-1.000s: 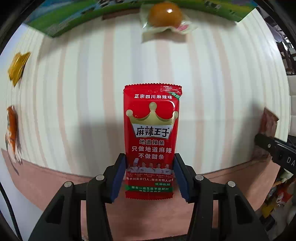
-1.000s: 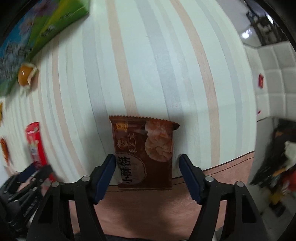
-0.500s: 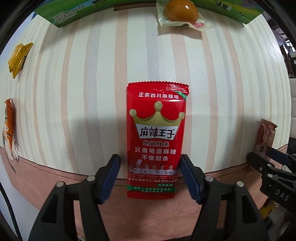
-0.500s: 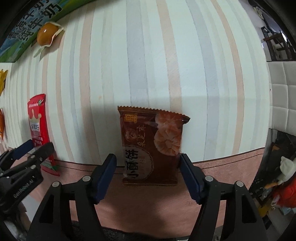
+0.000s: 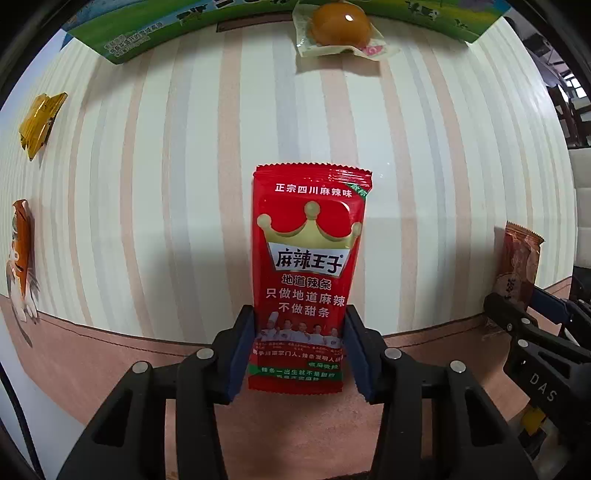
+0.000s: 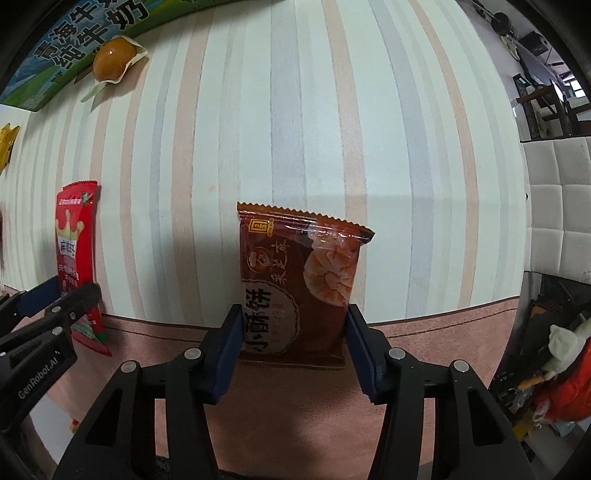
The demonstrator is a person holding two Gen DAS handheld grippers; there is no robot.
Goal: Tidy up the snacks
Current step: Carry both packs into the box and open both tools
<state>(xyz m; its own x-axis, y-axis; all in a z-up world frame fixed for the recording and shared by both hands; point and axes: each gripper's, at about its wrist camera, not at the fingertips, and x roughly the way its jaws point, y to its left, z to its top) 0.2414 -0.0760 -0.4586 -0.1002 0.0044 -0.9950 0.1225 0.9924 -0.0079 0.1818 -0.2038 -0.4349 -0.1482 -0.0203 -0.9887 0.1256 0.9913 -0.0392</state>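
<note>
A red spicy-strip packet [image 5: 308, 273] lies on the striped tablecloth [image 5: 166, 184]. My left gripper [image 5: 300, 354] is shut on its lower end, the blue pads touching both long edges. A brown pastry packet [image 6: 295, 288] lies to its right; my right gripper [image 6: 293, 341] is shut on its lower end. The red packet also shows at the left of the right wrist view [image 6: 75, 251], and the brown packet at the right of the left wrist view [image 5: 519, 266].
A wrapped orange egg-yolk pastry [image 5: 340, 26] lies at the back beside a green milk carton box [image 5: 140, 40]. A gold wrapper [image 5: 38, 123] and an orange cat-print packet [image 5: 20, 254] lie at the left. The table's pink border [image 5: 110, 354] runs nearest me.
Both grippers have closed in from open around their packets to pads pressing on them. Both cameras have shifted slightly relative to the table.
</note>
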